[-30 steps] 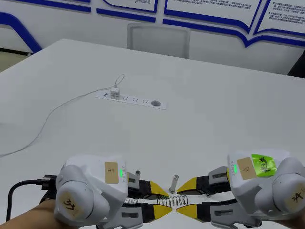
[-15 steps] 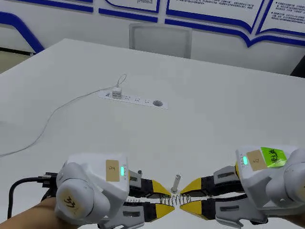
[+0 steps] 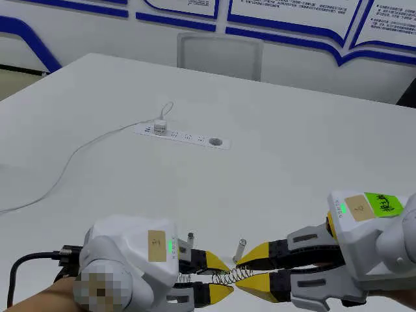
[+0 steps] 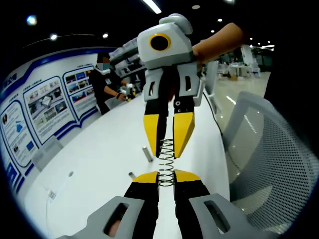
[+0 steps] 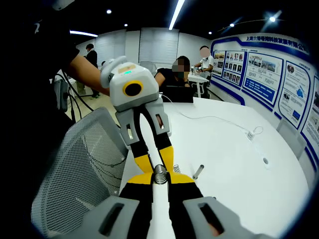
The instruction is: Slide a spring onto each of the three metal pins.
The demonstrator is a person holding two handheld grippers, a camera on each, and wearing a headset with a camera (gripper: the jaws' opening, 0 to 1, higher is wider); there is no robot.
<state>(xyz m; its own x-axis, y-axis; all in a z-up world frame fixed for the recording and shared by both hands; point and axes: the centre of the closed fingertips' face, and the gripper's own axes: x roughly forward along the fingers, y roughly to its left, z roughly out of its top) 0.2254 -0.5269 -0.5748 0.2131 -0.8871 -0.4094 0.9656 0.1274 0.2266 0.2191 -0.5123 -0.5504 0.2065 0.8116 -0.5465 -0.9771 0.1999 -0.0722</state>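
- Holding the spring (image 3: 229,277) between them in the head view, the left hand-held gripper (image 3: 221,278) and the right hand-held gripper (image 3: 243,275) meet tip to tip low over the white worktop (image 3: 273,169). Each is narrowed onto one end of the coil. Just beyond the tips are a pin (image 3: 191,238) and a second pin (image 3: 241,247), both bare as far as I can tell. I judge this spring is not yet threaded, and at least these two pins are left to do. A power strip (image 3: 185,137) lies well apart, further back.
- In the left gripper view, its own jaws pinch the near end of the spring (image 4: 166,167). The coil runs straight across to the right hand-held gripper (image 4: 167,152), which points back at it, level and in line. The two pins sit on the worktop just to one side.
- In the right gripper view, its own jaws are nearly closed on the spring's end (image 5: 159,173), seen end-on. The left hand-held gripper (image 5: 155,167) faces it nose to nose, and one pin (image 5: 198,172) sits just beside the tips.
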